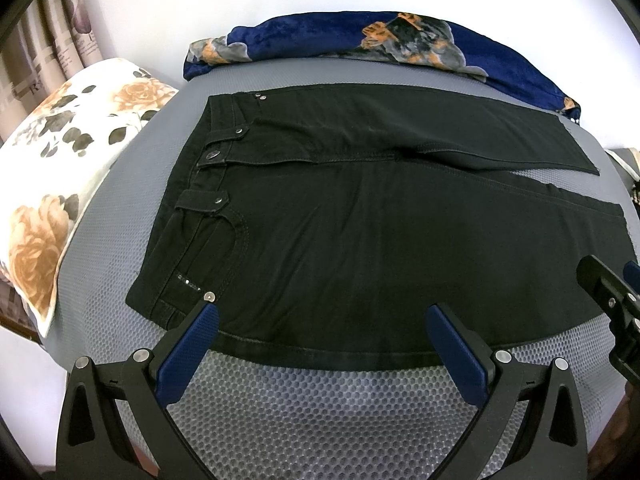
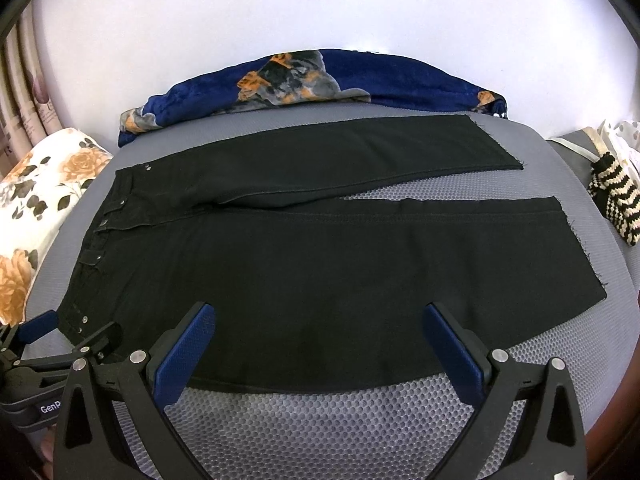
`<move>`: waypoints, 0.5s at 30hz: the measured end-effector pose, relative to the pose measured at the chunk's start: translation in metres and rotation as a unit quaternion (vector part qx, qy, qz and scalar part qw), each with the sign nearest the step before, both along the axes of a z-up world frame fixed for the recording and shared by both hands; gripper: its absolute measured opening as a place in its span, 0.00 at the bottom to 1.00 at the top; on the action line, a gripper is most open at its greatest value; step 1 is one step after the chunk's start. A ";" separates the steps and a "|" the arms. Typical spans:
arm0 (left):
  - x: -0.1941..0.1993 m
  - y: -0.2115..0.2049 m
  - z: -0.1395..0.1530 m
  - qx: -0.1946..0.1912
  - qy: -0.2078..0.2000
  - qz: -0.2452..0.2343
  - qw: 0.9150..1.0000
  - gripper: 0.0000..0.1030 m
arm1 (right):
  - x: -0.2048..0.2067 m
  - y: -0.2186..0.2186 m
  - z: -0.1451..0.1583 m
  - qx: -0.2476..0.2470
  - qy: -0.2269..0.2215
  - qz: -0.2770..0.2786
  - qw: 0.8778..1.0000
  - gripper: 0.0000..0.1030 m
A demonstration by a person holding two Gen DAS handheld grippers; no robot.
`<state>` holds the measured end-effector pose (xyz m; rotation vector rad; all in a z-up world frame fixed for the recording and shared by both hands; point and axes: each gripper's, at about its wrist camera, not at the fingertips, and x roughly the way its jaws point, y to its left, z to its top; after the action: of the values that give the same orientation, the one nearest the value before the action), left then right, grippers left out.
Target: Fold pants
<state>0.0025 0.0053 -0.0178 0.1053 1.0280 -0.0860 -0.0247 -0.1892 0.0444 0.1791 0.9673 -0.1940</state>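
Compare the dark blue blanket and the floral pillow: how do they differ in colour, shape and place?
The blanket is deep blue with grey and orange patches; the pillow is white with orange roses and dark leaves. The blanket lies bunched in a long heap beyond the far leg of the black pants; the pillow is smooth and lies on the waistband side. Both rest beside the pants, and neither touches them.

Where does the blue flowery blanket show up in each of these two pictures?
Left wrist view: the blue blanket lies along the top, right of centre, beyond the black pants.
Right wrist view: the blue blanket lies top centre, again behind the pants.
Shared landmark: the floral pillow at the left edge in both.
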 end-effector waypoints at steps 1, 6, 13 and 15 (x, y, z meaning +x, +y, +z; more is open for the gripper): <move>0.000 0.000 0.000 0.000 0.000 0.000 1.000 1.00 | 0.000 0.000 0.000 0.000 0.000 0.000 1.000 1.00; 0.000 -0.001 0.000 0.000 0.001 0.000 1.000 1.00 | 0.000 -0.001 0.001 0.002 0.001 -0.003 1.000 1.00; 0.000 -0.001 0.000 0.000 0.000 0.000 1.000 1.00 | 0.000 0.000 0.001 0.001 0.001 -0.003 1.000 1.00; 0.000 -0.001 0.000 0.000 0.001 0.000 1.000 1.00 | 0.000 -0.001 0.001 0.001 0.001 -0.002 1.000 1.00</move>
<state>0.0028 0.0046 -0.0177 0.1059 1.0294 -0.0856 -0.0246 -0.1900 0.0452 0.1835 0.9688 -0.1976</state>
